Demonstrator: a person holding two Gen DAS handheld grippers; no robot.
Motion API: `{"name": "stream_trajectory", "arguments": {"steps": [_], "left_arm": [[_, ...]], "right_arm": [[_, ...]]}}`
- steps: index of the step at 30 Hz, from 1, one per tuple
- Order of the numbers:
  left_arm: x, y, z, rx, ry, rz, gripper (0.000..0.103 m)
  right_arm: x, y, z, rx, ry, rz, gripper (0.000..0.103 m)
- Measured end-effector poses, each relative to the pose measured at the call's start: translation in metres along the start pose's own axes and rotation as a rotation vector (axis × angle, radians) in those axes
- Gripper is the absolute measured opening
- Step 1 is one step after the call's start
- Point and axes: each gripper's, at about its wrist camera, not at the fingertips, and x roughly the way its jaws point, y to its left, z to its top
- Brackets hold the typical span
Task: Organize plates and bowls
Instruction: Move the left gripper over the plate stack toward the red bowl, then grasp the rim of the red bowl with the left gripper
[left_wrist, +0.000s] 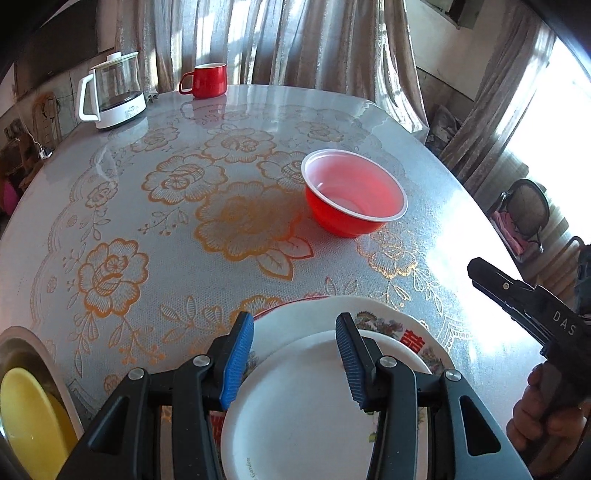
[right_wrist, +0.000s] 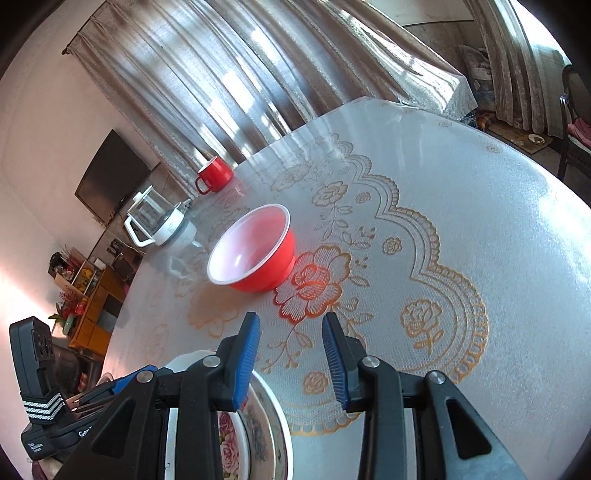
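Observation:
A red bowl (left_wrist: 354, 194) with a white inside stands upright and alone near the middle of the table; it also shows in the right wrist view (right_wrist: 255, 251). A plain white plate (left_wrist: 295, 402) lies on top of a larger flower-patterned plate (left_wrist: 388, 325) at the near edge. My left gripper (left_wrist: 295, 354) is open and empty, hovering over the white plate. My right gripper (right_wrist: 291, 354) is open and empty above the tablecloth, with the plate stack (right_wrist: 266, 428) below its left finger. A yellow bowl (left_wrist: 29, 417) sits in a metal one at far left.
A red mug (left_wrist: 205, 79) and a glass kettle (left_wrist: 110, 92) stand at the table's far edge by the curtains. The round table (left_wrist: 147, 221) has a floral cover. A chair (left_wrist: 524, 210) stands to the right. The right gripper's body (left_wrist: 535, 306) shows in the left wrist view.

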Motion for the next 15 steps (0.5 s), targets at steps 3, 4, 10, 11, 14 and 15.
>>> {"name": "stream_trajectory", "arguments": {"steps": [3, 4, 10, 11, 14, 15], "left_arm": [[0.003, -0.005, 0.01, 0.009, -0.015, -0.007, 0.046], [0.003, -0.007, 0.013, 0.013, -0.021, -0.009, 0.045], [0.011, -0.013, 0.034, 0.002, -0.043, -0.04, 0.044], [0.014, -0.013, 0.038, -0.005, -0.044, -0.041, 0.044], [0.021, -0.011, 0.049, -0.039, -0.044, -0.067, 0.044], [0.023, -0.009, 0.052, -0.052, -0.046, -0.076, 0.044]], "right_arm": [[0.005, -0.004, 0.01, 0.011, 0.007, 0.012, 0.035], [0.006, -0.005, 0.013, 0.013, 0.008, 0.017, 0.035], [0.016, -0.004, 0.031, 0.023, -0.003, 0.039, 0.035], [0.019, -0.004, 0.034, 0.026, -0.003, 0.041, 0.034], [0.028, -0.002, 0.04, 0.023, 0.004, 0.048, 0.031], [0.031, -0.001, 0.042, 0.021, 0.006, 0.052, 0.029]]}}
